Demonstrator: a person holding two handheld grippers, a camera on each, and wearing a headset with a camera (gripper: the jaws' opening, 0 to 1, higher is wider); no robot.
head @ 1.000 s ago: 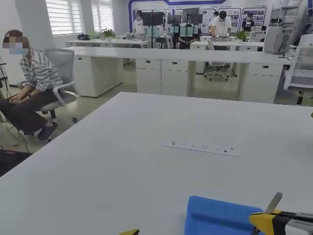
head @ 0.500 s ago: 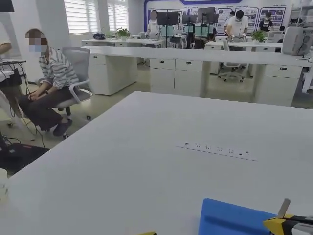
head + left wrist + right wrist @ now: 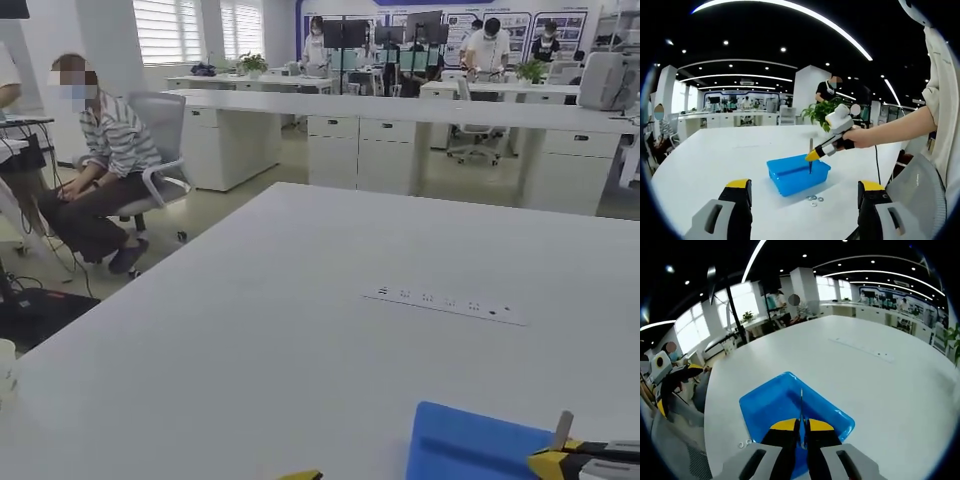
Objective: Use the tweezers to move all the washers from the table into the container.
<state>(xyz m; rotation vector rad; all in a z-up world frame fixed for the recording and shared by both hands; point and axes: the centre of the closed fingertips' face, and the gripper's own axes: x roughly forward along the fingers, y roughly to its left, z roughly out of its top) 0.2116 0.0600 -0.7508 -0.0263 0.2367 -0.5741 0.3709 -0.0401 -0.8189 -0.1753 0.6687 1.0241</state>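
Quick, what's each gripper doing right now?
Left gripper: open, holding nothing.
Right gripper: shut on the tweezers, over the blue container.

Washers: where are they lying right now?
In the left gripper view the washers lie on the white table, just outside the blue container's near wall.

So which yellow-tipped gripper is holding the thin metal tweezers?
The right gripper, its jaws pinched shut on the thin metal tweezers over the blue plastic container. The left gripper has its jaws wide apart, holding nothing.
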